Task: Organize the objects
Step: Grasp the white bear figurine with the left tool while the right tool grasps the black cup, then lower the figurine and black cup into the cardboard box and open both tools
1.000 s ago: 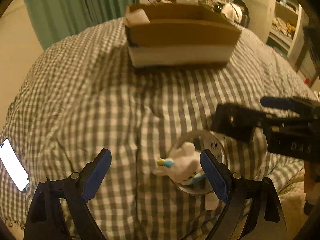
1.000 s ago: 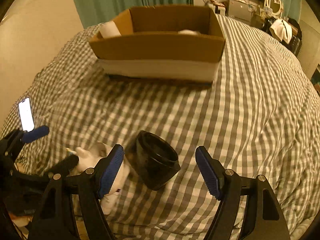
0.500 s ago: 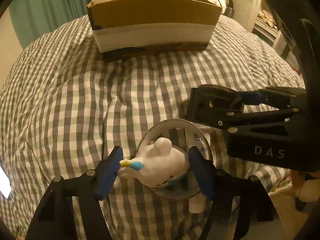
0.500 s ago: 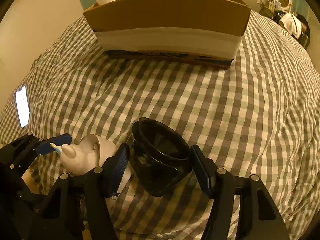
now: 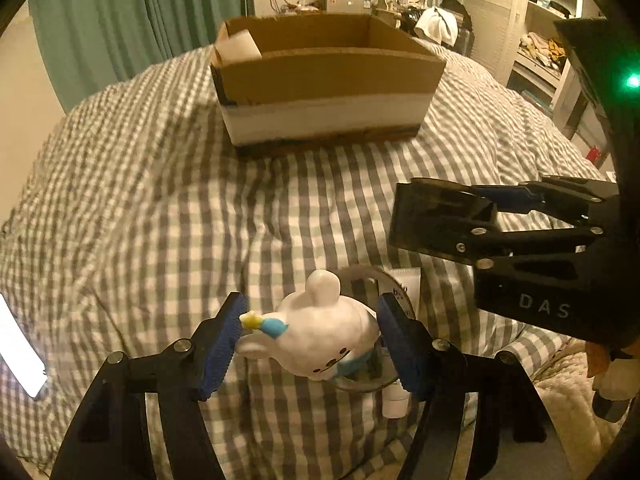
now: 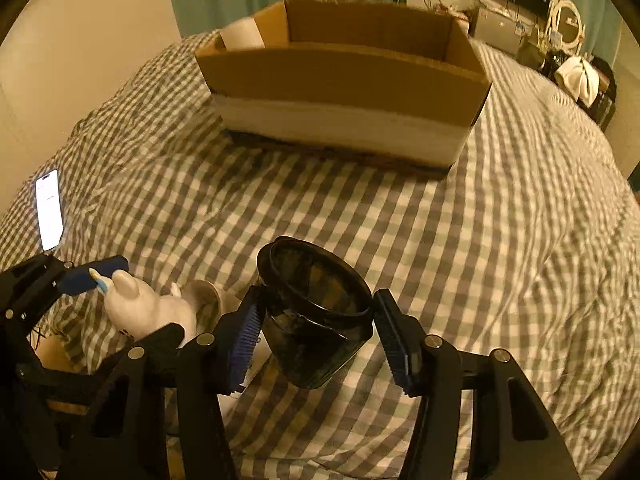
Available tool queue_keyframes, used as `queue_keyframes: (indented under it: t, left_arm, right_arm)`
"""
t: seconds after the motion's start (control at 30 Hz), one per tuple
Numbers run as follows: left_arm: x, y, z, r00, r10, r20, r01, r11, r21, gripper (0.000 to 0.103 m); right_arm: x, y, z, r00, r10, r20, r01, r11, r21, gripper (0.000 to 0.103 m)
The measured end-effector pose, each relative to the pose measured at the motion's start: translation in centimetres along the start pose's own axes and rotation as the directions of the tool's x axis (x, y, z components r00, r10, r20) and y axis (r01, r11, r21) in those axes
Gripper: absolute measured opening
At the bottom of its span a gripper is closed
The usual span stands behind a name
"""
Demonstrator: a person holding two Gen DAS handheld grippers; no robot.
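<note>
My left gripper [image 5: 310,338] is shut on a white bear figurine [image 5: 320,328] with a blue and yellow tip, held above the checked bedspread [image 5: 160,220]. My right gripper [image 6: 316,330] is shut on a black jar [image 6: 316,312], lifted off the bed. The right gripper shows in the left wrist view [image 5: 500,220] at the right, and the figurine shows in the right wrist view [image 6: 140,304] at the lower left. An open cardboard box [image 5: 324,80] stands farther back on the bed, also in the right wrist view [image 6: 344,84].
A clear round lid [image 5: 384,284] and a white tube [image 5: 396,396] lie on the bed under the figurine. A lit phone [image 6: 49,209] lies at the bed's left edge. A white roll [image 5: 240,44] stands in the box's left corner. Shelves and clutter stand beyond the bed.
Both grippers closed from open onto their objects, the left on the figurine and the right on the black jar, then lifted them up off the bed.
</note>
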State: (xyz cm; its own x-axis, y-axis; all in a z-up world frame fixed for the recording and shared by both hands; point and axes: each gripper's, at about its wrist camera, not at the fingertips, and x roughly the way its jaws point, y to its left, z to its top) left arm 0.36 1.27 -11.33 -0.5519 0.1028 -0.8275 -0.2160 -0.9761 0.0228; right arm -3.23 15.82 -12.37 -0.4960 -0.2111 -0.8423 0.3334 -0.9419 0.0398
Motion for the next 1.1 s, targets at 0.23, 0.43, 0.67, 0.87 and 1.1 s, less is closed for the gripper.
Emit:
queue_keyframes:
  t: [0.23,0.43,0.67,0.87,1.1]
  left_arm:
    - [-4.0,0.5,1.6,0.997,0.01,0.076,-0.007,1.0,-0.029,0.069]
    - [-7.7,1.3,3.8,0.992,0.025,0.122,-0.018,0.998,-0.055,0.069]
    - [-12.0,3.0,9.4,0.976,0.066,0.209,-0.057,0.997,-0.047,0.069]
    - [-14.0,4.2,15.3,0.952,0.089,0.292,-0.08,0.996,-0.041,0.069]
    - [-11.7,5.7,21.4,0.947,0.093,0.307,-0.075,0.995,-0.069,0.057]
  right_arm:
    - [-4.8,0.1,1.8,0.997,-0.037,0.074,0.038,0.999,-0.019,0.055]
    - [-9.7,0.6,3.4,0.987,-0.067,0.143,0.074,0.996,-0.045,0.055]
    - [-15.0,1.0,6.7,0.968,-0.106,0.228,0.128,0.988,-0.084,0.055]
    - [-17.6,0.9,12.0,0.95,-0.125,0.285,0.159,0.982,-0.102,0.055]
    - [-18.3,-0.5,18.2,0.935,-0.122,0.333,0.158,0.984,-0.084,0.055]
